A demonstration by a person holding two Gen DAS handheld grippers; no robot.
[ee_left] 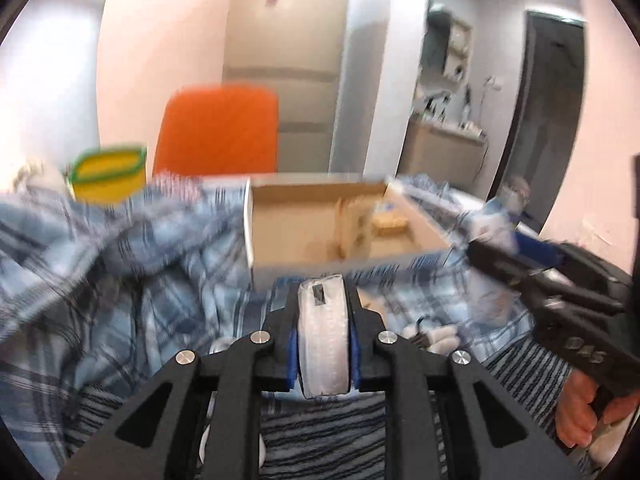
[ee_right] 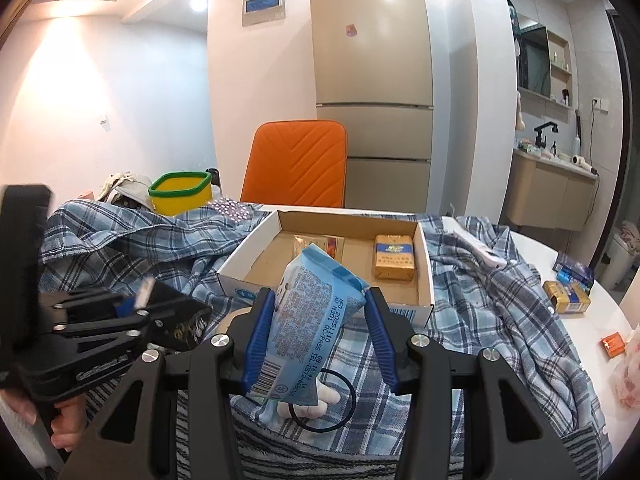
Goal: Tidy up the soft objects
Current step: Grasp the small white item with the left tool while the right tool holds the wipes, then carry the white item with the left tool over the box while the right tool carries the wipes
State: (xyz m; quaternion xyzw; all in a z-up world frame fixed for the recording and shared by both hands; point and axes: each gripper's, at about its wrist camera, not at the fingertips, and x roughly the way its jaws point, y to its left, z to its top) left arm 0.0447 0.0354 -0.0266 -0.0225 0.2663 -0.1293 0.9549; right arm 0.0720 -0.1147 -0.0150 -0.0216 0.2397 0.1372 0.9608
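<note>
My left gripper (ee_left: 323, 292) is shut on a white soft pack (ee_left: 323, 340), held just in front of the open cardboard box (ee_left: 256, 236). My right gripper (ee_right: 320, 300) is shut on a light blue tissue pack (ee_right: 304, 320), held over the near edge of the same box (ee_right: 427, 256). The box holds a yellow pack (ee_right: 394, 258) and a flat packet at the back. The left gripper also shows in the right wrist view (ee_right: 140, 300), and the right gripper in the left wrist view (ee_left: 500, 256). A blue plaid shirt (ee_right: 132, 248) lies around the box.
A yellow tub with a green rim (ee_right: 180, 196) and an orange chair (ee_right: 298, 164) stand behind the box. A black hair tie (ee_right: 328, 404) and a striped cloth (ee_right: 320, 452) lie near me. Yellow and orange packs (ee_right: 566, 296) sit on the white table at right.
</note>
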